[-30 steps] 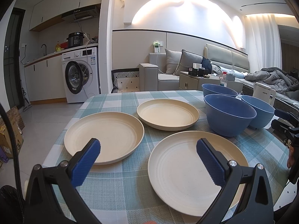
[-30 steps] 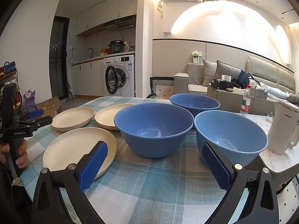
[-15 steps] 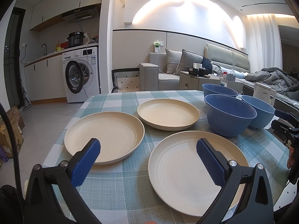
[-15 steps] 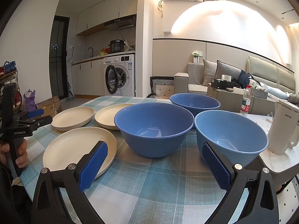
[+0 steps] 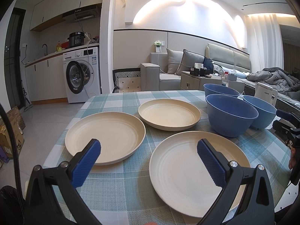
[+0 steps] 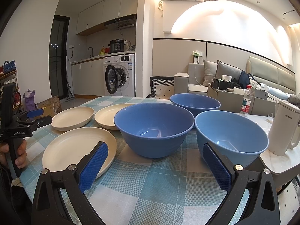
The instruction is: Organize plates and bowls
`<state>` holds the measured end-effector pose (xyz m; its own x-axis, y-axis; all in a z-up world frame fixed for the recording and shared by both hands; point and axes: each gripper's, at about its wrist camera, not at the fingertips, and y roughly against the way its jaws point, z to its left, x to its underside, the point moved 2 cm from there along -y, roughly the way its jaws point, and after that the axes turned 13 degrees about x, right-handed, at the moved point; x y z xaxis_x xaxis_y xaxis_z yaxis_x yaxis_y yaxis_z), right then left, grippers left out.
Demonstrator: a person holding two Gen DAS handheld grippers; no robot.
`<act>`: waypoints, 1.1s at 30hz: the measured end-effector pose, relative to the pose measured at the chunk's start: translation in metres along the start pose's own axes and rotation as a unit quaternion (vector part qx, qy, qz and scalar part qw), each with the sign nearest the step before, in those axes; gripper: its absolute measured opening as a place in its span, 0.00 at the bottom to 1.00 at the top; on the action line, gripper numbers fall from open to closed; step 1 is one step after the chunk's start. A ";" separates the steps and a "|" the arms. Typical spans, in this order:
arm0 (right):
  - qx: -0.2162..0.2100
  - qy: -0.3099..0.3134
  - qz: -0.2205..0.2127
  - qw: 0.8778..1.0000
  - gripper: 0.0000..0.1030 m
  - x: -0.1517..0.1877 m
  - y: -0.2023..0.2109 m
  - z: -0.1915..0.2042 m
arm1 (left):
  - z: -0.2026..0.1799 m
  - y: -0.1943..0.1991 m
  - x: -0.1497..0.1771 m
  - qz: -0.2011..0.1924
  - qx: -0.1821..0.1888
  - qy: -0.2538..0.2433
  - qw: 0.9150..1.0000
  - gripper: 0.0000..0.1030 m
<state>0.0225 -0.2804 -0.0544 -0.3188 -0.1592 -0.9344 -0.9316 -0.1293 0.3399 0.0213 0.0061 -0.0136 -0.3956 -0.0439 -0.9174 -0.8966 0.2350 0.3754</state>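
Note:
Three cream plates lie apart on the checked tablecloth: a near plate (image 5: 189, 166), a left plate (image 5: 106, 133) and a far plate (image 5: 168, 113). Three blue bowls stand to their right: a middle bowl (image 6: 153, 125), a far bowl (image 6: 195, 102) and a lighter right bowl (image 6: 230, 133). My left gripper (image 5: 148, 150) hovers open above the near edge, between the left and near plates, holding nothing. My right gripper (image 6: 155, 157) is open and empty in front of the middle and right bowls. In the right wrist view the left gripper (image 6: 33, 116) shows at the left edge, held by a hand.
A white kettle (image 6: 285, 129) stands on a marble surface right of the bowls, with a water bottle (image 6: 245, 103) behind. The tablecloth's (image 5: 120, 185) left edge drops to the floor. Beyond the table are a washing machine (image 5: 82, 75) and a sofa (image 5: 168, 73).

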 end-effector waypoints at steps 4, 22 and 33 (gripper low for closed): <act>0.001 0.001 0.003 1.000 1.00 0.000 -0.001 -0.001 | 0.001 0.001 0.000 0.000 0.000 0.001 1.000 1.00; 0.022 0.018 0.024 0.999 1.00 -0.001 -0.010 0.000 | 0.005 0.000 -0.002 0.004 0.000 0.016 1.000 1.00; 0.026 0.030 0.052 0.998 1.00 -0.009 -0.013 0.006 | 0.004 -0.001 -0.004 0.007 -0.001 0.013 1.000 1.00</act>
<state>0.0362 -0.2718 -0.0515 -0.4050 -0.2284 -0.8853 -0.9021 -0.0577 0.4276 0.0248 0.0097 -0.0109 -0.4132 -0.0664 -0.9082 -0.8912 0.2345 0.3883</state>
